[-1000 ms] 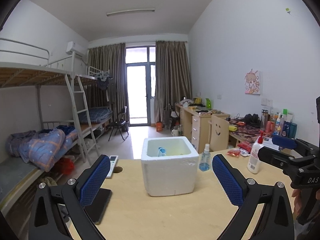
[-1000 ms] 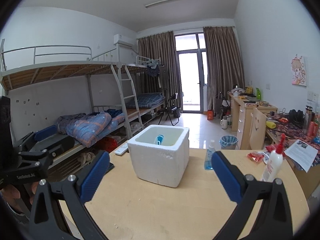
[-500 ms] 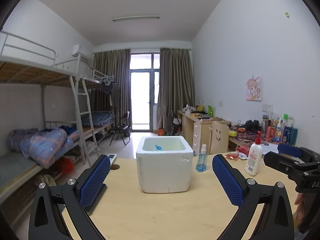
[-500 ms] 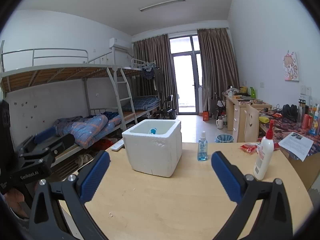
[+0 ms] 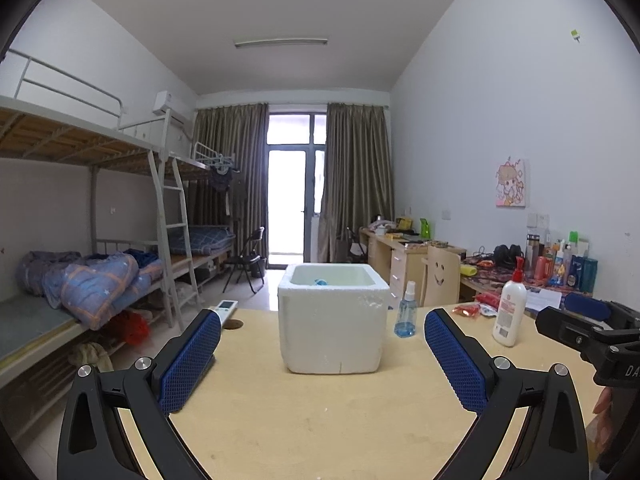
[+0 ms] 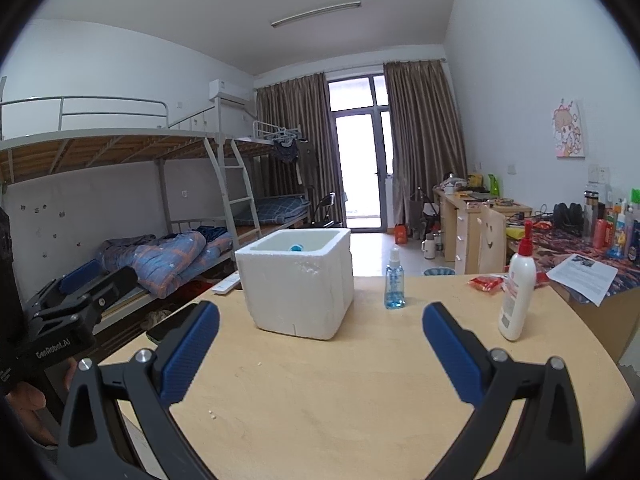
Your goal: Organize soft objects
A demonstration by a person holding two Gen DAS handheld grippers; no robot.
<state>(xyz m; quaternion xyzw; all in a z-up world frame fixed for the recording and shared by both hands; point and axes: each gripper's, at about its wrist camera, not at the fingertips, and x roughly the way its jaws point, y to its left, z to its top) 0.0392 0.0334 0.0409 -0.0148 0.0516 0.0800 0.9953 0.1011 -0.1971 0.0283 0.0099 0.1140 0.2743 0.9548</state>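
Facing one foam box (image 5: 333,328), two bottles, both hand-held grippers gape empty.

both cameras sit low over the near edge of the wooden table (image 5: 320,420), looking down the room toward the glass door (image 5: 286,206). the left view faces the white foam box (image 5: 334,322) almost square on, from close by. the right view stands a little further right and sees a corner of the same box (image 6: 298,292). both share the spray bottle (image 6: 395,280), the lotion bottle (image 5: 509,308) and the bunk beds (image 6: 120,152). each catches the other's gripper at its edge.
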